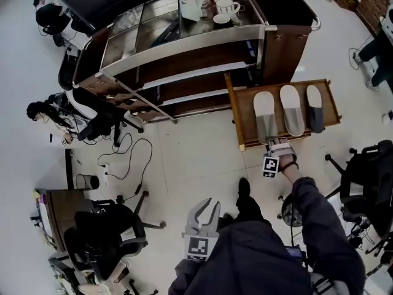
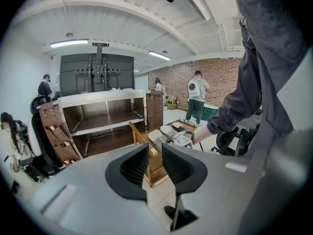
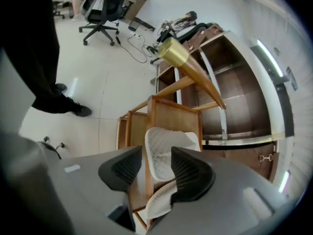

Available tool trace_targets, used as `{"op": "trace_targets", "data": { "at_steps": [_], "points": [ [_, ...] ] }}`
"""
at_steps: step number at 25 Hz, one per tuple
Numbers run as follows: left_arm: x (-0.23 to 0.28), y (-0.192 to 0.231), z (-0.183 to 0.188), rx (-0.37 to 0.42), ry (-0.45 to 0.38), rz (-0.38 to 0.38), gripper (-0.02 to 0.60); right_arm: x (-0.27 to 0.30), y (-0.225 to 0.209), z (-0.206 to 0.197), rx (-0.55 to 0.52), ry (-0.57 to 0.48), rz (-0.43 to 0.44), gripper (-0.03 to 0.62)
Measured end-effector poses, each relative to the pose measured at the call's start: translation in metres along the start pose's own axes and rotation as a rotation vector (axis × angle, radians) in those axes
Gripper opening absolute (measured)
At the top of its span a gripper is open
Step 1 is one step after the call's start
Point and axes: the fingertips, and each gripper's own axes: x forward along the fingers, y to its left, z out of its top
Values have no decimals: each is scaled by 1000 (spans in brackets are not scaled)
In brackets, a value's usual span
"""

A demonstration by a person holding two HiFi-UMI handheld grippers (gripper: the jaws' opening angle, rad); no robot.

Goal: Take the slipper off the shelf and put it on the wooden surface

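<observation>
Three slippers lie side by side on the low wooden surface [image 1: 244,123] in front of the shelf cart [image 1: 184,48]: a white-and-grey slipper [image 1: 265,112], a second one [image 1: 292,108] and a grey one [image 1: 315,106]. My right gripper [image 1: 277,142] hovers at the heel end of the left slipper. In the right gripper view its jaws [image 3: 156,163] stand open, and the white quilted slipper [image 3: 166,148] shows between them, flat on the wood [image 3: 176,114]. My left gripper [image 1: 206,209] is held low by my body, open and empty [image 2: 155,155].
Cups and a jug [image 1: 224,5] stand on the shelf cart's top. Cables [image 1: 129,158] trail over the floor at left, near office chairs [image 1: 104,232]. Another chair [image 1: 368,183] stands right of the wooden surface. A person [image 2: 197,99] stands at the far brick wall.
</observation>
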Motion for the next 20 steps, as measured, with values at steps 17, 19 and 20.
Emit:
{"op": "trace_targets", "data": {
  "at_steps": [17,19,20],
  "points": [
    [80,40,38,-2,-55,-74,91,-147,-143,0,281,-304,-330,37],
    [90,53,39,-3,-63,-98,91,-164,-182,18,268,-338,-377,37],
    [95,61,39,-4,-69,-108,90,-166,-201,31,255,-353,-394,37]
  ]
}}
